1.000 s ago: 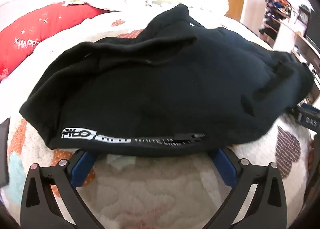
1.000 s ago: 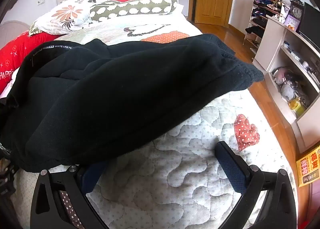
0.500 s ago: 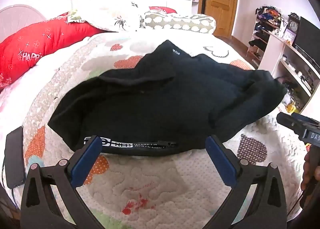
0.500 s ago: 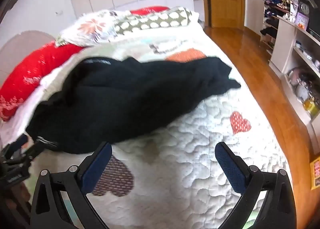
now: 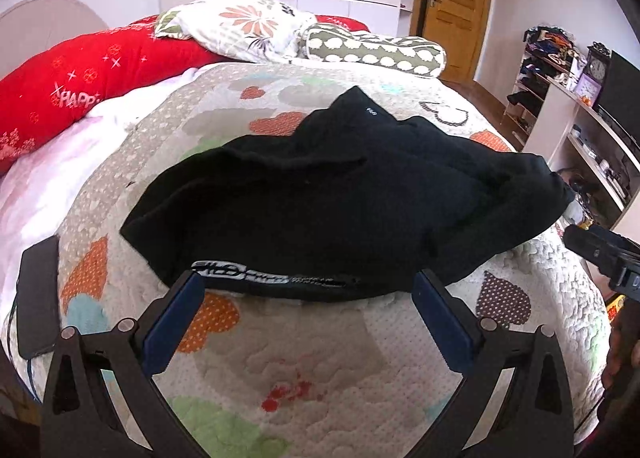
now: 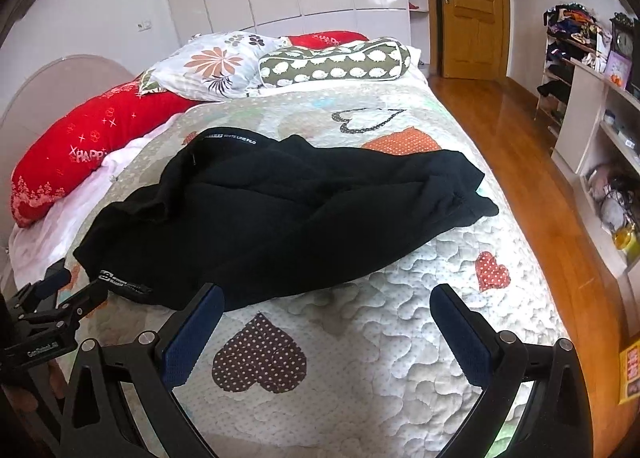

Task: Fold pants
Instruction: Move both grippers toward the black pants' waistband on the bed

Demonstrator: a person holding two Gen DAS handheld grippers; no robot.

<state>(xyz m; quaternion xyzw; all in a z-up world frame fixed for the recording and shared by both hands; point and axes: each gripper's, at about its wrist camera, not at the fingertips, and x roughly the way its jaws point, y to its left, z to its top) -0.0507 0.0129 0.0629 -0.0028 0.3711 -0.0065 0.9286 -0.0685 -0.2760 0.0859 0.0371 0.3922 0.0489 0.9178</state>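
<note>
We see the phone [image 5: 38,298] at the far left edge of the bed [image 5: 320,370], lying flat on the quilt, dark and well apart from the pants [image 5: 340,209]. Behind it the red pillow [image 5: 80,85] runs along the left side, with the floral pillow [image 5: 248,25] and the green bolster [image 5: 376,51] farther back at the head of the bed.

Our left hand-held gripper [image 5: 308,294] hovers just short of the near edge of the pants, its blue pads spread wide with nothing between them. The pants lie in a rumpled black heap across the middle of the quilt, the white-lettered waistband [image 5: 256,277] along the near left edge and the legs bunched toward the right.

From the right wrist view the pants [image 6: 280,213] stretch from the near left across to the right side of the bed [image 6: 400,338]. Our right hand-held gripper [image 6: 324,298] is also spread wide and holds nothing; its left pad sits in front of the near hem, though we cannot tell whether it touches the cloth.

To the right stand the door [image 6: 472,5] and the shelves [image 6: 592,105] over the wooden floor [image 6: 520,145].
</note>
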